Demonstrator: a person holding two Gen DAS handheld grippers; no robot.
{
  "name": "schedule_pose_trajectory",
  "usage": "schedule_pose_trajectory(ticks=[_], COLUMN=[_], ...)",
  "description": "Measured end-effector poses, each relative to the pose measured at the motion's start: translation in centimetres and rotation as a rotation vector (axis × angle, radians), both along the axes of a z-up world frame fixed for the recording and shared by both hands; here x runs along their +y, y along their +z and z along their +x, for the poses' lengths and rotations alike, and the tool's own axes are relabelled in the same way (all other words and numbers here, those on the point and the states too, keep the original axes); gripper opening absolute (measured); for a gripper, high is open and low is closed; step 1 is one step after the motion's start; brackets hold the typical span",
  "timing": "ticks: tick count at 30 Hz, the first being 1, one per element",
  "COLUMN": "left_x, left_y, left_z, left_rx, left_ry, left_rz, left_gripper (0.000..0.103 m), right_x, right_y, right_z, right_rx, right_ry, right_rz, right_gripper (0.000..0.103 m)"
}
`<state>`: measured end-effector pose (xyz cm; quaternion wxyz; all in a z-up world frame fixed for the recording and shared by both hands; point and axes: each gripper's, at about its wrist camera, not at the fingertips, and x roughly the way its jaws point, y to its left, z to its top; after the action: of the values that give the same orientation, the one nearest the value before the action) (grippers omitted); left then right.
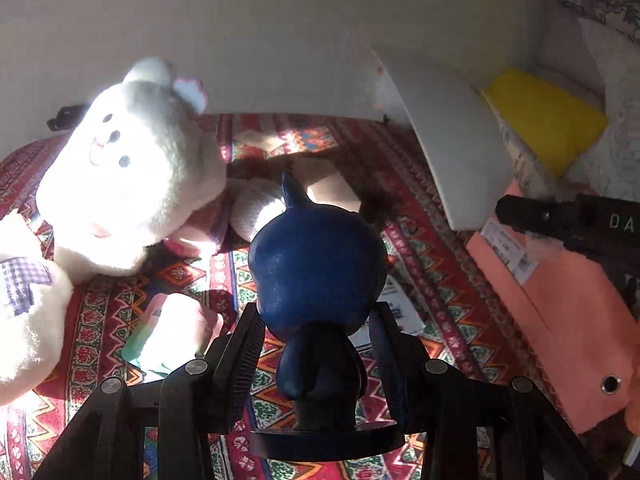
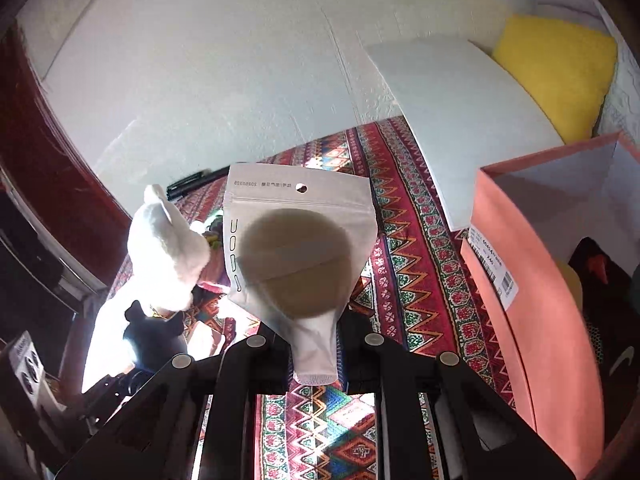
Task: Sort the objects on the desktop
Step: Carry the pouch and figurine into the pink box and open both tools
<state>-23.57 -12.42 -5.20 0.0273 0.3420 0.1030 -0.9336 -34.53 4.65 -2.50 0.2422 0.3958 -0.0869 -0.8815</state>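
In the left wrist view my left gripper (image 1: 316, 334) is shut on a dark blue figurine (image 1: 316, 264) with a pointed top and a round black base, held above the patterned red cloth (image 1: 420, 200). The same figurine (image 2: 154, 332) shows at the lower left of the right wrist view. My right gripper (image 2: 312, 344) is shut on the bottom corner of a white zip pouch (image 2: 300, 240) with a round brown puff inside, lifted over the cloth. An open salmon-pink box (image 2: 540, 300) stands to its right. The right gripper's black body (image 1: 568, 220) reaches over that box (image 1: 560, 320).
A large white teddy bear (image 1: 120, 184) lies on the left of the cloth, with a pink packet (image 1: 172, 332) in front of it. A white board (image 2: 460, 112) and a yellow cushion (image 2: 560, 68) lean at the back right. Black pens (image 2: 192, 182) lie by the wall. Dark items (image 2: 600, 280) sit in the box.
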Motion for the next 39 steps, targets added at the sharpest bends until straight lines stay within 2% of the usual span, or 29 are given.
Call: schedule_pose_trajectory(ticks=[4,8,12,19,25,27,29,30,31,32,33,34,36,39], left_x=[2.4,5.0,8.6,15.9,22.7,25.1,27.1,27.9,28.6,28.8,28.9,28.6,27.9,26.2], left_y=[4.2,8.2,10.8,11.4,10.1,9.7,9.1,8.7,8.5,8.5,8.7,9.1,9.8,10.2], left_z=[1.9,3.2,3.4,0.4,-4.8,-6.5,-8.2,-8.9,-9.6,-9.9,-10.1,-9.9,-9.5,-8.9], left_rx=[0.083,0.156,0.204,0.196,0.130,0.123,0.101,0.081,0.066,0.069,0.076,0.098,0.136,0.153], left_ry=[-0.025,-0.070,-0.129,-0.246,-0.354,-0.384,-0.410,-0.416,-0.419,-0.417,-0.412,-0.400,-0.375,-0.330], left_rz=[-0.030,-0.028,-0.037,-0.028,0.023,0.012,-0.004,-0.014,-0.021,-0.018,-0.015,-0.014,-0.015,-0.027], left_gripper=[0.046,0.046,0.046,0.046,0.046,0.046,0.046,0.048,0.055,0.061,0.075,0.085,0.093,0.096], right_x=[1.0,3.0,6.1,14.0,22.3,24.9,27.2,28.3,29.3,30.3,31.3,32.1,32.8,32.7], right_y=[2.5,4.7,6.3,7.1,5.6,4.7,3.5,2.8,2.1,1.5,1.1,1.0,1.5,2.1], right_z=[3.2,5.5,6.9,6.7,5.2,4.4,3.4,2.7,2.2,1.9,1.7,1.7,1.7,1.8], right_rx=[0.078,0.134,0.189,0.205,0.163,0.137,0.083,0.044,0.007,-0.023,-0.038,-0.043,-0.029,0.004], right_ry=[-0.017,-0.047,-0.115,-0.259,-0.404,-0.455,-0.505,-0.539,-0.580,-0.624,-0.660,-0.679,-0.679,-0.667], right_rz=[0.007,-0.012,-0.017,-0.041,-0.061,-0.066,-0.066,-0.053,-0.047,-0.054,-0.071,-0.092,-0.120,-0.116], right_gripper=[0.016,0.017,0.017,0.017,0.017,0.017,0.024,0.036,0.064,0.078,0.086,0.086,0.086,0.086])
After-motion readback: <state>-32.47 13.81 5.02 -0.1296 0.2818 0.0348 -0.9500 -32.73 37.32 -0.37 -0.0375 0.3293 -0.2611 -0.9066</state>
